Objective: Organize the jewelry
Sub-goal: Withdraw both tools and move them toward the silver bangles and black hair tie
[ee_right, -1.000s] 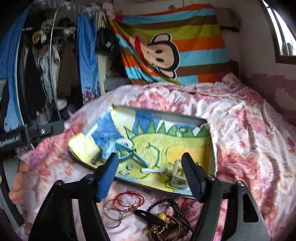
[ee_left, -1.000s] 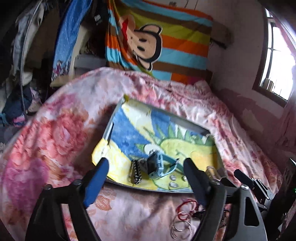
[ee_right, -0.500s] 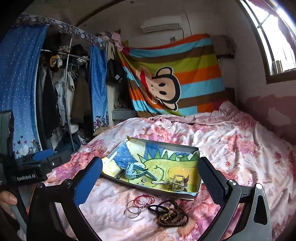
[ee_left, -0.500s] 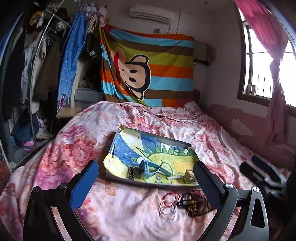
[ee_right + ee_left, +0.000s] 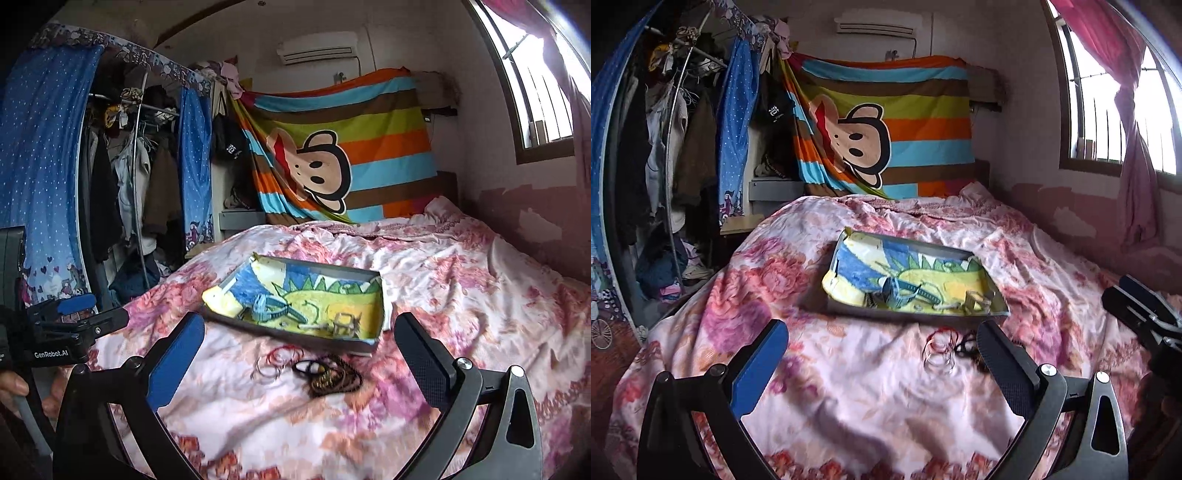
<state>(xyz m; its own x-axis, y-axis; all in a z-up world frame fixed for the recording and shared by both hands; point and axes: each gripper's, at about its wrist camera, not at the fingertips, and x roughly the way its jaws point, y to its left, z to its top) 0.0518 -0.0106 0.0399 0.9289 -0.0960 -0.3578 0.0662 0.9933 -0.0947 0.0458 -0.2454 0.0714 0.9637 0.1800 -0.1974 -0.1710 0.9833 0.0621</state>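
A shallow grey tray [image 5: 849, 308] [image 5: 364, 275] lined with a dinosaur drawing lies on the bed. In it are a light blue watch [image 5: 899, 291] [image 5: 267, 308], a dark comb-like piece and small metal items [image 5: 345, 323]. In front of the tray on the quilt lie red and silver bangles [image 5: 940, 349] [image 5: 275, 362] and a heap of dark bead bracelets [image 5: 330, 376]. My left gripper [image 5: 882, 350] and right gripper [image 5: 301, 339] are both wide open, empty and held back from the jewelry.
The bed has a rumpled pink floral quilt [image 5: 849, 387]. A clothes rack [image 5: 122, 177] with blue curtains stands on the left. A striped monkey blanket [image 5: 886, 140] hangs at the head. A window [image 5: 1108, 110] is on the right wall.
Both grippers have pulled back and up from the tray, so the whole bed and room now show. Both stay open and empty.
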